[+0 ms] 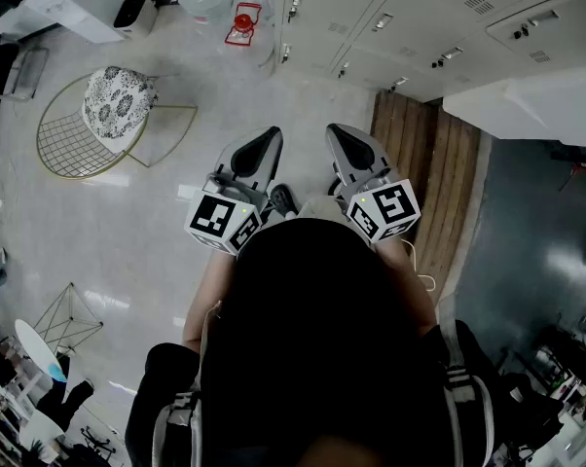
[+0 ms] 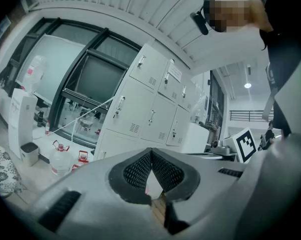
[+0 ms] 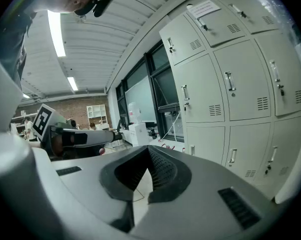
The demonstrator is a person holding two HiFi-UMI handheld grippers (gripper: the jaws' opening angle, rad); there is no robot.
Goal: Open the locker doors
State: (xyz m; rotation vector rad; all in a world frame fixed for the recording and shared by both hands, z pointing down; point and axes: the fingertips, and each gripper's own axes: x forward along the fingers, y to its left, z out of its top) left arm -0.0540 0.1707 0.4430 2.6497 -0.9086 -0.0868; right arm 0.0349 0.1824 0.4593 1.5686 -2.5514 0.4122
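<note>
A bank of pale grey lockers stands ahead of me, every door closed, each with a small handle. The same lockers fill the middle of the left gripper view. In the right gripper view the lockers rise at the right. My left gripper and right gripper are held side by side in front of the person's body, well short of the doors. The left gripper is shut with nothing between its pads. The right gripper is shut and empty too.
A gold wire chair with a patterned cushion stands on the floor at the left. Water jugs with red caps sit by the lockers' left end, near a white dispenser. A white counter juts out at the right above a wooden floor strip.
</note>
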